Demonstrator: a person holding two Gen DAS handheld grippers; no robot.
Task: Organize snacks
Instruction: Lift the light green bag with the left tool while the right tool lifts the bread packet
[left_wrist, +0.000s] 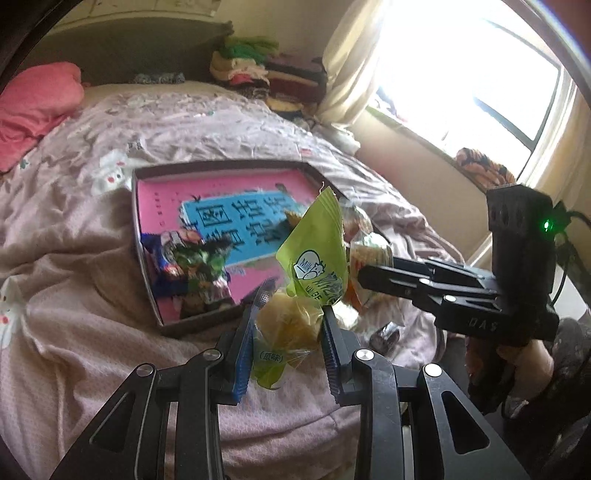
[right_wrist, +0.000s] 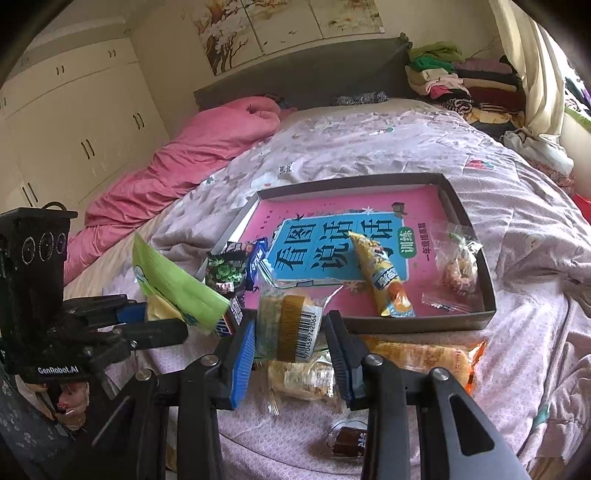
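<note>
Two handheld grippers work over a bed covered by a pale pink floral quilt. At the bottom centre of the left wrist view, the left gripper has its fingers closed on a lime-green plastic snack packet with a yellow cake inside, lifted clear of the quilt. At lower centre of the right wrist view, the right gripper clamps a clear-wrapped pastry packet bearing a barcode. Behind both, mid-frame, lies a shallow dark cardboard box lined with a pink and blue book, holding a yellow tube-shaped snack, a green-and-black pea packet and a clear bag of brown snacks. An orange packet rests on the quilt just below the box.
</note>
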